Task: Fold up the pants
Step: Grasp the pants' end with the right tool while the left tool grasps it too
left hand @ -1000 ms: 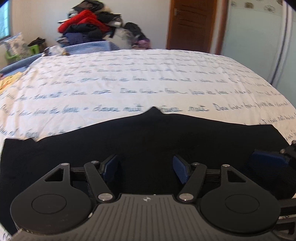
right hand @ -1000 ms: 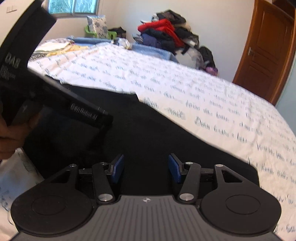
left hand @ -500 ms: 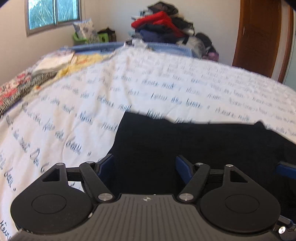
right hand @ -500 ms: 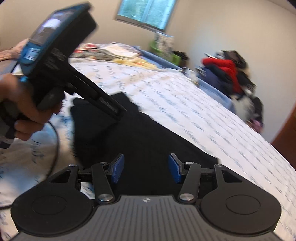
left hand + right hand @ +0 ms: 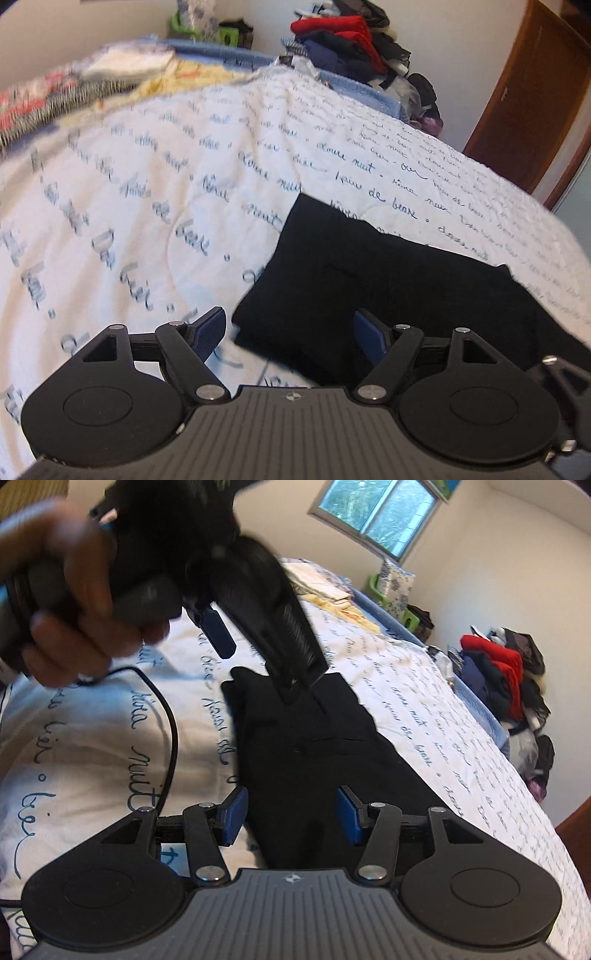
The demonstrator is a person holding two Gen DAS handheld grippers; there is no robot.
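Left claw [image 5: 288, 334] up close, jaws spread and just widening, nothing pinched, only the pants' corner below the gap. Right claw [image 5: 291, 818] holds a medium gap, gripping nothing, hovering over black cloth. The black pants [image 5: 369, 280] lie folded on the bed [image 5: 147, 206], a narrower bundle than a second ago. Farther off, a green basket [image 5: 376, 585] with printed fabric, then the clothes pile [image 5: 351, 40].

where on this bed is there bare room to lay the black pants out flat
Free: the wide stretch of white bedspread left of the black pants, and the strip beyond them toward the door. Crowded: the far-left edge, with folded linens, and the clothes heap past the bed's far end.
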